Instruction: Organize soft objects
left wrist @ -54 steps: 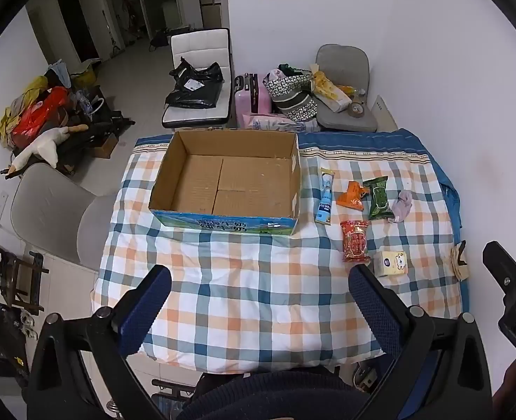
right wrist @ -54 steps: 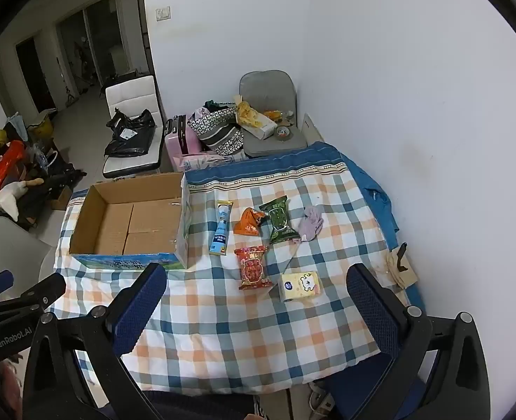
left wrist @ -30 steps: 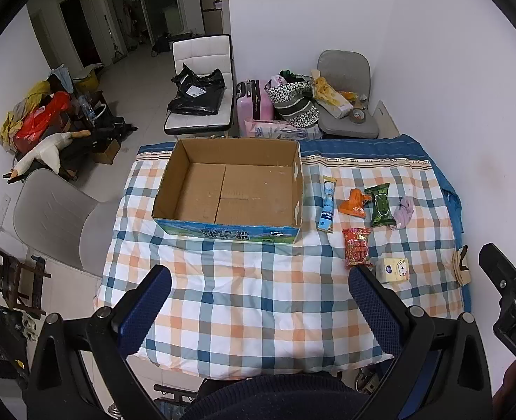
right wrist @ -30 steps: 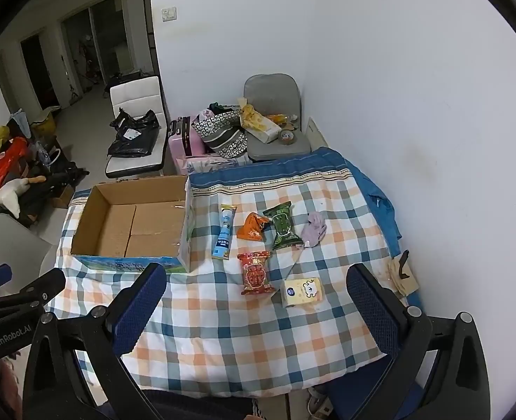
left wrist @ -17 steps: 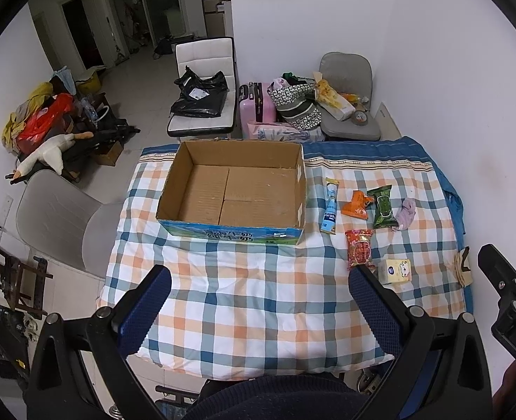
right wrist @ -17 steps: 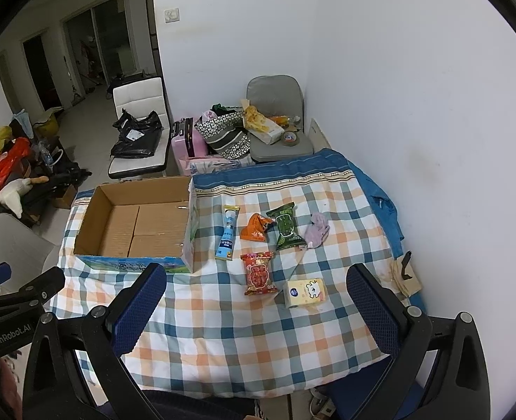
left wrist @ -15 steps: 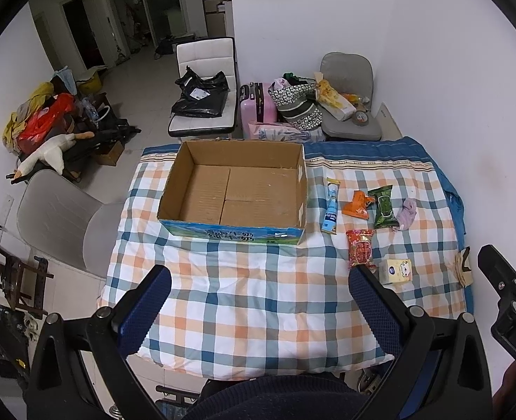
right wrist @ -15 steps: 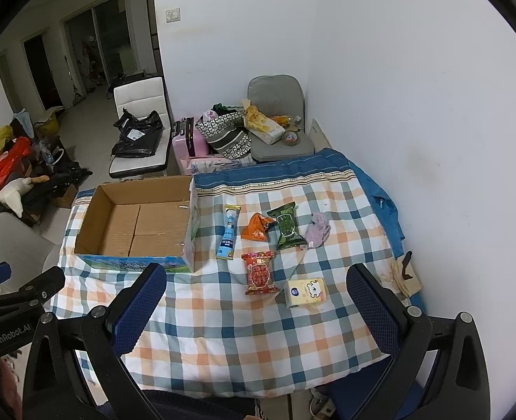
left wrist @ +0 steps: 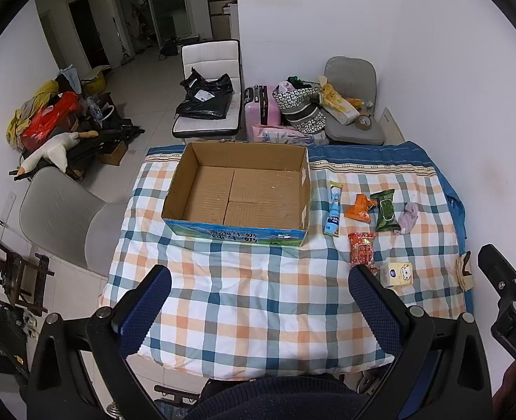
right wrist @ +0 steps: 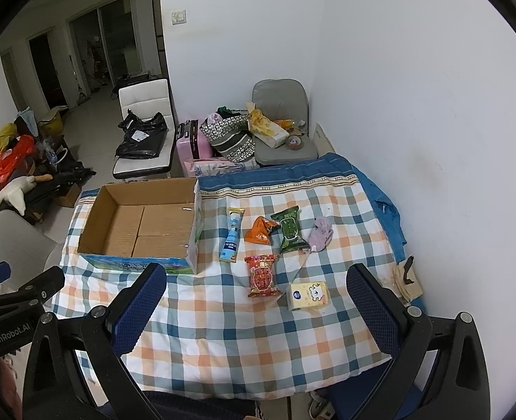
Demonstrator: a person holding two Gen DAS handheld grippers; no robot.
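Note:
An open, empty cardboard box (left wrist: 243,196) (right wrist: 142,227) stands on the left of a checked tablecloth (left wrist: 250,297) (right wrist: 222,322). To its right lie a blue tube pack (left wrist: 333,208) (right wrist: 232,234), an orange packet (left wrist: 360,207) (right wrist: 260,231), a green packet (left wrist: 385,210) (right wrist: 290,233), a lilac cloth (left wrist: 408,217) (right wrist: 320,232), a red packet (left wrist: 362,252) (right wrist: 262,275) and a yellow tissue pack (left wrist: 396,274) (right wrist: 308,295). My left gripper (left wrist: 258,301) is open and empty above the table's near edge. My right gripper (right wrist: 256,301) is open and empty, high above the packets.
Beyond the table stand a white chair with a black bag (left wrist: 207,101), a pink suitcase (left wrist: 261,112), a grey chair with bags (left wrist: 349,105). A grey chair (left wrist: 58,217) is at the table's left. A white wall runs along the right.
Both grippers have drawn back and up a little, so the table looks slightly farther away. Nothing on the table has moved.

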